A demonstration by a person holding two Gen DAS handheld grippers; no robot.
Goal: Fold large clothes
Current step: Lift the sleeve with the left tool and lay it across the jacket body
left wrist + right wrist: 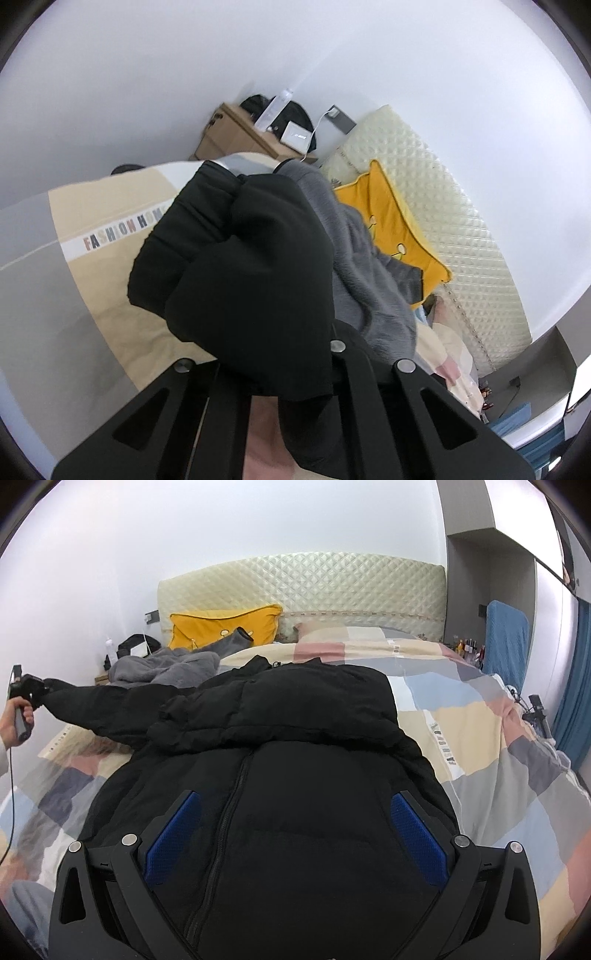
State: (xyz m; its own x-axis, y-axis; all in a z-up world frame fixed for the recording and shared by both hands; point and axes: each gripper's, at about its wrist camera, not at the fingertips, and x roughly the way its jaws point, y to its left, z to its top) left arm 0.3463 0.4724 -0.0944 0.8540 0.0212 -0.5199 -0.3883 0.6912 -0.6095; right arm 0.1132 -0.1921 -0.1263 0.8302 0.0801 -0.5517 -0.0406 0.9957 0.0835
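A black puffer jacket (295, 720) lies front up on the bed, its zipper running toward me. My right gripper (295, 794) hovers over the jacket's lower front, open, its blue pads (173, 834) wide apart with only jacket fabric below them. One sleeve (110, 701) is stretched out to the left and raised off the bed. My left gripper (40, 690) is shut on that sleeve's cuff. In the left wrist view the black sleeve (240, 240) bunches over my left gripper (291, 354) and hides its fingertips.
A grey fleece garment (166, 668) and a yellow pillow (221, 627) lie near the quilted headboard (303, 587). The bed carries a patchwork quilt (480, 738). A wooden nightstand (236, 136) stands beside the bed. A person's hand (14, 716) holds the left gripper's handle.
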